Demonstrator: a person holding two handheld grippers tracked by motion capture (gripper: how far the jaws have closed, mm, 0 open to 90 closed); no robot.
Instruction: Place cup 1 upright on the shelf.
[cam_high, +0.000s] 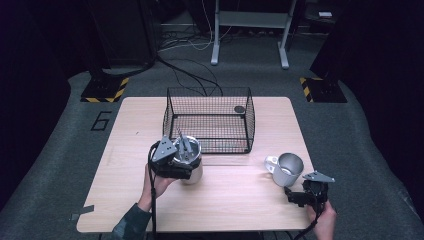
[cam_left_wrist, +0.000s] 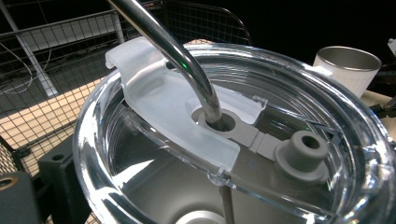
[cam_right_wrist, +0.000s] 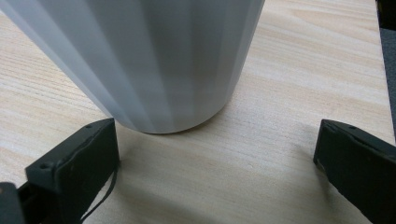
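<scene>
A steel tumbler (cam_high: 194, 169) with a clear lid (cam_left_wrist: 233, 140) and a bent metal straw (cam_left_wrist: 187, 60) stands on the table's left half, just in front of the basket. My left gripper (cam_high: 185, 165) is around it from the near left. One black jaw presses its wall in the left gripper view, and the other jaw is hidden behind the tumbler. A white mug (cam_high: 287, 169) with a metal inside stands at the right, also seen as mug (cam_right_wrist: 163, 60). My right gripper (cam_right_wrist: 215, 163) is open just short of the mug's base, jaws wide apart.
A black wire basket (cam_high: 210, 120) stands at the back middle of the wooden table (cam_high: 235, 200), with a small dark disc (cam_high: 239, 108) at its far right corner. Cables and a metal stand's legs lie on the floor beyond.
</scene>
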